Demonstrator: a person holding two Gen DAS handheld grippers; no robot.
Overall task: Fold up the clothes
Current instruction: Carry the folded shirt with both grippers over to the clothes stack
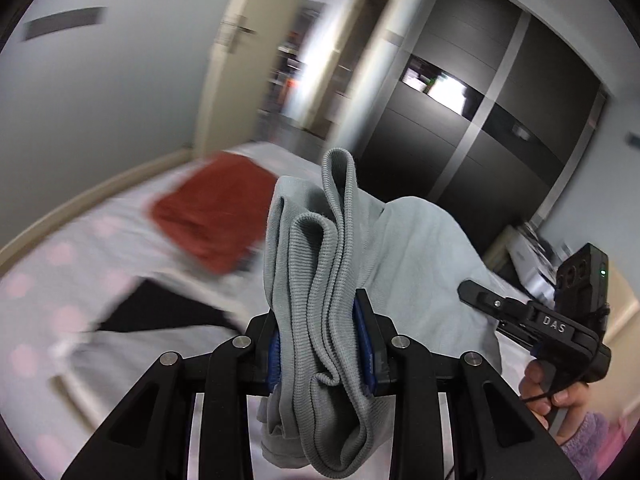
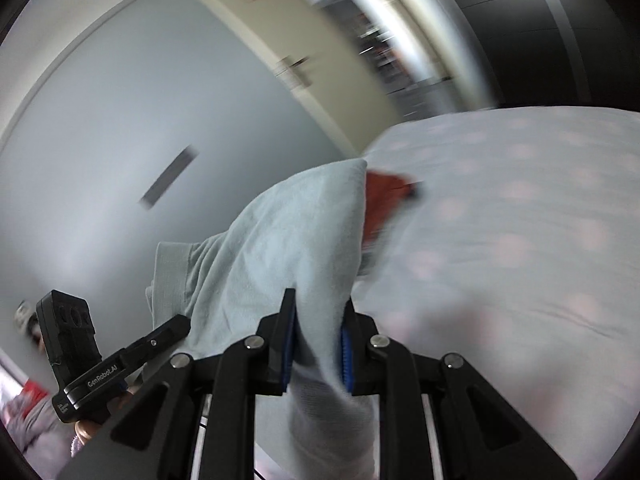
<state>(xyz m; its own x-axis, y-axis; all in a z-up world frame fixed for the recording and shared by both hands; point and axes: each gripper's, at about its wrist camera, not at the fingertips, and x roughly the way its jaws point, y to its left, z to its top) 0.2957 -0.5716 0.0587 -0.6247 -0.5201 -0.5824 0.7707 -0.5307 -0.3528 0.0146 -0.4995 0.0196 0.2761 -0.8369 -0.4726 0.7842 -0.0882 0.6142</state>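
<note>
The pale grey garment (image 1: 320, 264) is clamped in both sets of jaws, narrowly parted, and held clear of the bed (image 2: 520, 240), likely for spreading flat

Bed (image 1: 60, 264) with a white cover dotted in pale pink, blurred. Grey wall (image 1: 132, 92) behind it carries a dark narrow strip (image 1: 64, 22). Cream door (image 1: 240, 60) with a lever handle (image 1: 238, 32) stands open onto a bright, smeared hallway. Dark wardrobe (image 1: 500, 92) with light vertical dividers fills the right side, a glossy band across it reflecting light. Low white unit (image 1: 536, 256) beside the wardrobe, contents unreadable.
</note>
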